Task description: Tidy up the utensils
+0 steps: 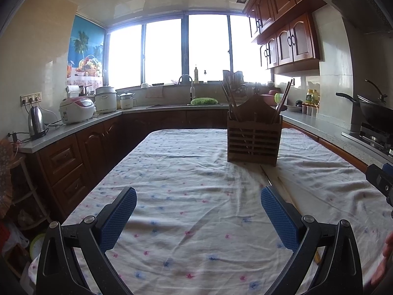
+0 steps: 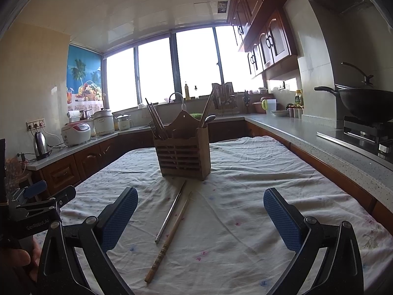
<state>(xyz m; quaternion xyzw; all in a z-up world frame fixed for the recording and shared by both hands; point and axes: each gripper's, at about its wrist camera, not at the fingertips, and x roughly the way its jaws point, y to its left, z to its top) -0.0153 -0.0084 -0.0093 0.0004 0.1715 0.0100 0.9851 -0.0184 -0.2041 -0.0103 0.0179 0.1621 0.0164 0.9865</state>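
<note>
A slatted wooden utensil holder (image 2: 183,148) stands on the cloth-covered table (image 2: 245,184), with chopsticks in its left part and a spoon (image 2: 208,119) and chopsticks in its right part. It also shows in the left wrist view (image 1: 253,138). A metal chopstick (image 2: 170,212) and a wooden chopstick (image 2: 169,237) lie on the cloth in front of the holder, between my right gripper's fingers. My right gripper (image 2: 200,205) is open and empty above them. My left gripper (image 1: 198,204) is open and empty, left of the chopsticks (image 1: 266,175).
Counters run around the table, with a kettle (image 1: 36,122), rice cookers (image 1: 76,110) and a sink on the left and back. A wok (image 2: 363,103) sits on the stove at right. The other gripper shows at the left edge of the right wrist view (image 2: 36,204).
</note>
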